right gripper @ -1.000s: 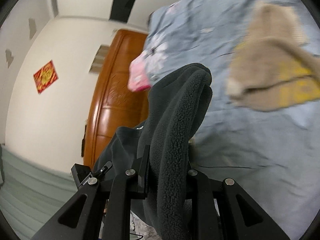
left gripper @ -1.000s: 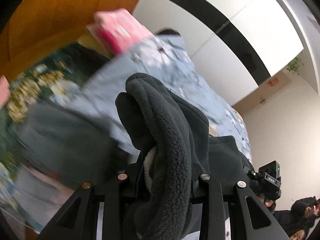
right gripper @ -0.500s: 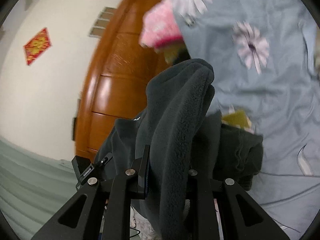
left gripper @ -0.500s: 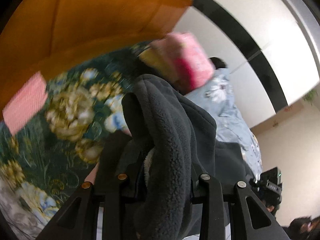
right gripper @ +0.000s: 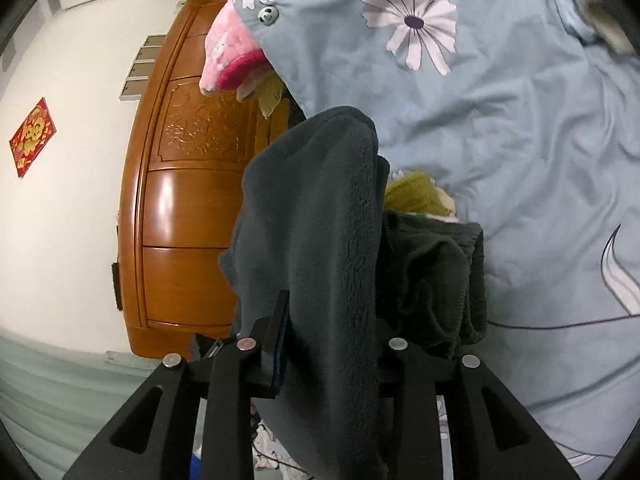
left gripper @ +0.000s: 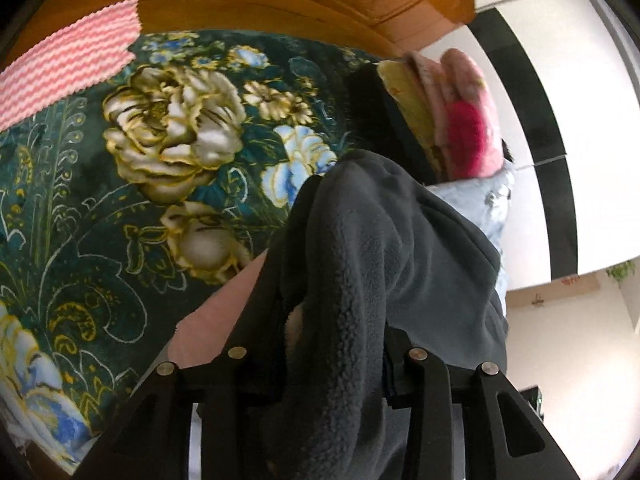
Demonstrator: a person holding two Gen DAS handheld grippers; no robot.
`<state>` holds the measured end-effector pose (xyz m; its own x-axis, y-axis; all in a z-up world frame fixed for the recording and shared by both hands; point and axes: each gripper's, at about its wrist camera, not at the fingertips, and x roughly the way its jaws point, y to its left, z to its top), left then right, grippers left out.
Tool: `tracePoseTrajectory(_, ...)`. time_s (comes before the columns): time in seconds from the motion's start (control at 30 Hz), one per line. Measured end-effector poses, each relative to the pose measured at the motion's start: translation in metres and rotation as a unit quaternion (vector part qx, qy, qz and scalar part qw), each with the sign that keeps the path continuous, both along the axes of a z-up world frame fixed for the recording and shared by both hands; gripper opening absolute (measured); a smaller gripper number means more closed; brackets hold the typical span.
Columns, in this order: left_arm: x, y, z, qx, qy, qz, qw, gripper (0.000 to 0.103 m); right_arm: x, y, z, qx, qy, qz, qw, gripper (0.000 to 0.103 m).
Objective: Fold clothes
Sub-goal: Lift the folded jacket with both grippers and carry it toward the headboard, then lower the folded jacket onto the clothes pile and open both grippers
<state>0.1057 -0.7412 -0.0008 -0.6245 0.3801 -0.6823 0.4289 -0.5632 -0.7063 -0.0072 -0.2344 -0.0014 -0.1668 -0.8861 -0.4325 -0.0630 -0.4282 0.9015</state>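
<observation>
A dark grey fleece garment (left gripper: 372, 264) bulges out between the fingers of my left gripper (left gripper: 332, 344), which is shut on it. My right gripper (right gripper: 332, 332) is shut on another part of the same fleece garment (right gripper: 320, 216), which drapes down over its fingers. Both hold it above a bed. The fingertips of both grippers are hidden by the fabric. A dark folded garment (right gripper: 432, 276) lies on the light blue flowered duvet (right gripper: 500, 120) just right of my right gripper.
A dark green floral blanket (left gripper: 120, 184) fills the left wrist view, with a pink striped cloth (left gripper: 68, 68) on it. A pink plush pillow (left gripper: 464, 116) and wooden headboard (right gripper: 184, 200) stand at the bed's head. A yellow-green knit item (right gripper: 412, 196) lies by the dark garment.
Both grippers have swung with the fleece toward the head of the bed. The floral blanket and headboard now fill the views; the beige garment has left the right view.
</observation>
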Motion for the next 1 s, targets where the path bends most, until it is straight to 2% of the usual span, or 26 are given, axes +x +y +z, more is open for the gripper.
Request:
tracePoseTrajectory(0.1,-0.004,-0.002,0.001,0.005,-0.008,0.003,1.0,0.048,0.003,0.0,0.012,0.013,0.01,0.007,1.0,0.03)
tracePoseTrajectory(0.2,-0.004,-0.006,0.009,0.013,-0.016,0.012,0.9997,0.053,0.002,-0.004,0.026,0.039,0.025,0.02,0.999,0.035)
tracePoseTrajectory(0.27,-0.002,-0.008,0.018,0.004,-0.021,0.02,0.9996,0.059,0.001,-0.007,0.034,0.058,0.037,0.034,0.997,0.041)
tracePoseTrajectory(0.33,-0.001,-0.01,0.028,-0.026,-0.036,0.026,0.9987,0.064,0.003,-0.005,0.041,0.079,0.051,0.045,0.995,0.045)
tracePoseTrajectory(0.43,0.004,-0.02,0.044,-0.072,-0.055,0.049,0.9947,0.066,0.006,0.005,0.051,0.104,0.066,0.051,0.991,0.053)
tracePoseTrajectory(0.5,0.008,-0.027,0.054,-0.091,-0.06,0.069,0.9916,0.066,0.008,0.014,0.055,0.117,0.069,0.051,0.989,0.054)
tracePoseTrajectory(0.6,0.011,-0.03,0.081,-0.146,-0.065,0.084,0.9835,0.066,0.01,0.024,0.064,0.157,0.077,0.058,0.983,0.054)
tracePoseTrajectory(0.67,0.007,-0.019,0.105,-0.182,-0.052,0.068,0.9795,0.066,0.01,0.03,0.074,0.187,0.089,0.06,0.977,0.054)
tracePoseTrajectory(0.73,-0.003,0.007,0.128,-0.219,-0.025,0.013,0.9754,0.067,0.007,0.034,0.096,0.213,0.117,0.048,0.969,0.054)
tracePoseTrajectory(0.8,-0.016,0.036,0.139,-0.253,-0.009,-0.037,0.9668,0.068,0.004,0.023,0.12,0.225,0.153,0.046,0.961,0.054)
tracePoseTrajectory(0.9,-0.037,0.082,0.141,-0.289,0.002,-0.105,0.9515,0.07,0.006,-0.016,0.147,0.239,0.206,0.078,0.946,0.054)
tracePoseTrajectory(1.0,-0.059,0.118,0.127,-0.315,-0.012,-0.16,0.9354,0.07,0.009,-0.055,0.148,0.26,0.232,0.116,0.93,0.054)
